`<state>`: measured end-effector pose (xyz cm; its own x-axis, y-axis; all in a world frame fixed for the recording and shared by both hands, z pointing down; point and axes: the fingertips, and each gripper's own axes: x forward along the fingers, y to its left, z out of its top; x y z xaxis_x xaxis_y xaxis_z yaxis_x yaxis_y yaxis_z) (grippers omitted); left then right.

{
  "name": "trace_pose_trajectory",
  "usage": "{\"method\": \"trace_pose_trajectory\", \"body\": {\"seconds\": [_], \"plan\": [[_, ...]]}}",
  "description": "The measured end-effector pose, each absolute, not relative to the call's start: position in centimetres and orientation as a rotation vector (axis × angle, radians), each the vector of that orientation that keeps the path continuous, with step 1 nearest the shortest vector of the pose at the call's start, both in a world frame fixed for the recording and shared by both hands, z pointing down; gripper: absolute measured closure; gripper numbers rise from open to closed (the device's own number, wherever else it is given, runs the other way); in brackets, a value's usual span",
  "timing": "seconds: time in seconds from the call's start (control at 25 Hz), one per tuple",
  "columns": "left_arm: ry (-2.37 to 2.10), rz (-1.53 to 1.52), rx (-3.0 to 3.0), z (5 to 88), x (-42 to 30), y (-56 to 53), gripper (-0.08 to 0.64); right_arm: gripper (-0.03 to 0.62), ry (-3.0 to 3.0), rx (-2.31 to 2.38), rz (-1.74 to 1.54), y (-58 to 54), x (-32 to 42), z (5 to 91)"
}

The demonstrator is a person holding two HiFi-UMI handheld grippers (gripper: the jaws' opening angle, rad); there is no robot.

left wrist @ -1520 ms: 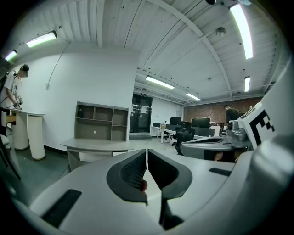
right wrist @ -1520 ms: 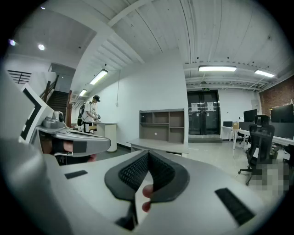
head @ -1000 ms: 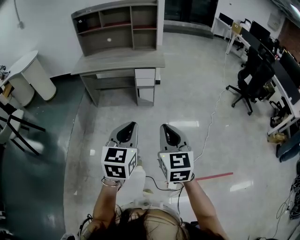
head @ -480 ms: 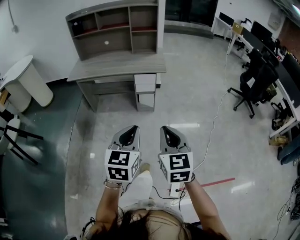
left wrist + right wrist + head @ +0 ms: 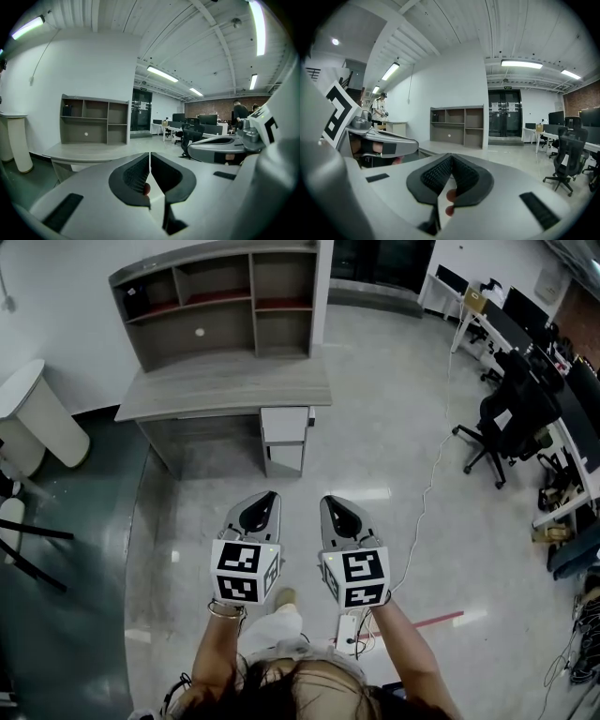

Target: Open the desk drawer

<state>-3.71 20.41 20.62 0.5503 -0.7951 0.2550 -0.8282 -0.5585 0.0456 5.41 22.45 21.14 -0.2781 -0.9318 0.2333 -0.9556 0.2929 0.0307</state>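
Note:
A grey desk (image 5: 225, 388) with a shelf hutch (image 5: 220, 301) stands against the white wall ahead. Its white drawer unit (image 5: 284, 438) sits under the desktop's right end, with the top drawer (image 5: 285, 424) closed. My left gripper (image 5: 265, 497) and right gripper (image 5: 328, 500) hang side by side over the floor, some way short of the desk. Both are shut with nothing between the jaws. In the left gripper view the desk (image 5: 89, 151) lies ahead beyond the shut left gripper (image 5: 149, 161). In the right gripper view the hutch (image 5: 457, 125) shows beyond the shut right gripper (image 5: 451, 164).
A white rounded counter (image 5: 37, 418) and a dark chair frame (image 5: 21, 545) are at the left. A black office chair (image 5: 506, 423) and desks with monitors (image 5: 525, 306) stand at the right. A white cable (image 5: 427, 484) and a red tape strip (image 5: 436, 620) lie on the shiny floor.
The desk has come closer and lower in the head view as the person walked toward it. Both grippers stayed shut and side by side.

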Motion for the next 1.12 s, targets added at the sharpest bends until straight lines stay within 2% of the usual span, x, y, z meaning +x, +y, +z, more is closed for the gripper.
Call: {"method": "trace_pose_trajectory", "body": {"seconds": [0.32, 1.12], "plan": [[-1.336, 0.321, 2.648, 21.8, -3.7, 13.6, 0.54, 0.569, -2.363, 1.722, 0.222, 15.1, 5.2, 22.0], [-1.325, 0.325, 2.593, 25.3, -4.3, 4.2, 0.54, 0.568, -2.334, 1.687, 0.233, 4.7, 6.0, 24.7]]}}
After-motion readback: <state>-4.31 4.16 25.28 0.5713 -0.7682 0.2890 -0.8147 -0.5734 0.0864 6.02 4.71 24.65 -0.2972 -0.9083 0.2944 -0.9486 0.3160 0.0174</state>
